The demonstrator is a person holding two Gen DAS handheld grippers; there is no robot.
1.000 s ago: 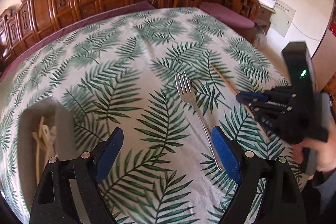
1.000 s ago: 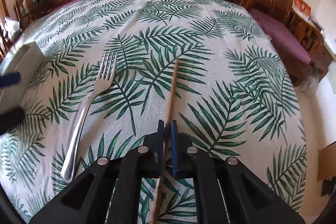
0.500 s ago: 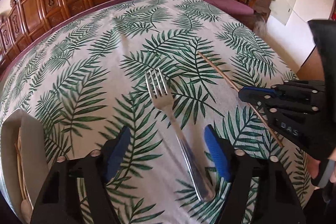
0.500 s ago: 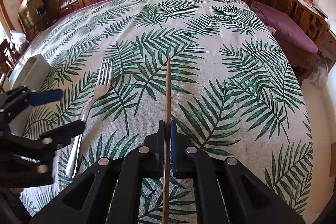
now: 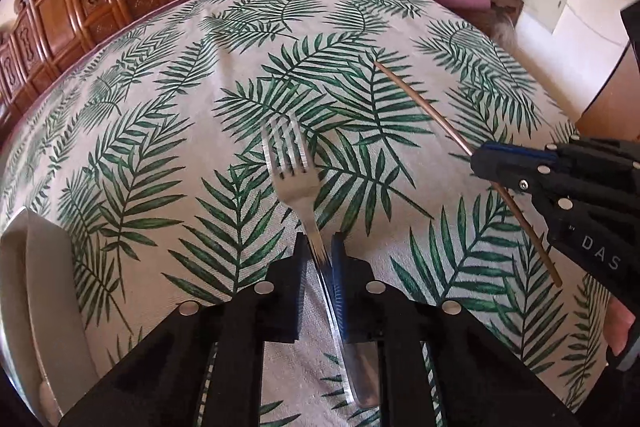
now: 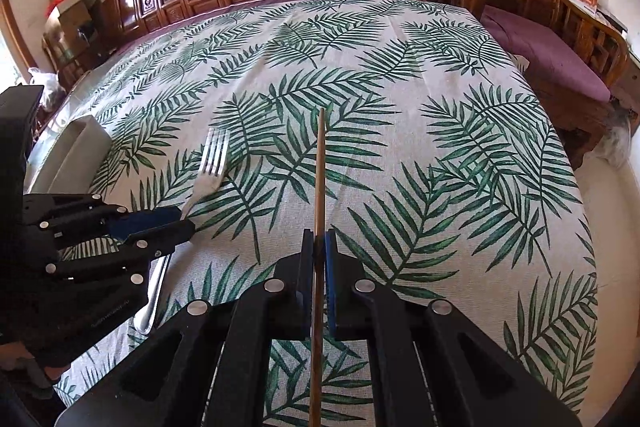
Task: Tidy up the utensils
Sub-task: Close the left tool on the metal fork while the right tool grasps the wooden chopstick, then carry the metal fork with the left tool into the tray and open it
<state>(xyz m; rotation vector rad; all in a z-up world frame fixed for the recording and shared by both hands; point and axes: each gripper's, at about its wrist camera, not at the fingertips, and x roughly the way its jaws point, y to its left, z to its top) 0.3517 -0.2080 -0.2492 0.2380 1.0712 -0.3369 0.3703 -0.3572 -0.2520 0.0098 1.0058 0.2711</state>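
A steel fork (image 5: 294,167) lies on the leaf-print tablecloth with its tines pointing away. My left gripper (image 5: 319,251) is down over its handle and the jaws are closing, with the blue pads pressing the handle from both sides. The right wrist view shows the same fork (image 6: 212,163) with the left gripper (image 6: 184,221) on it. My right gripper (image 6: 319,239) is shut on a thin wooden chopstick (image 6: 320,167) that sticks out forward above the cloth. From the left wrist view, that chopstick (image 5: 420,103) and the right gripper (image 5: 478,165) sit to the right of the fork.
A pale utensil tray (image 5: 44,267) stands at the table's left edge, also seen as the tray (image 6: 76,147) in the right wrist view. Carved wooden chairs and a purple-cushioned bench (image 6: 548,55) ring the table. A hand (image 5: 620,323) holds the right gripper.
My left gripper has come down and forward over the fork, and its wide-open jaws have closed on the handle. The right gripper has kept its hold on the chopstick.
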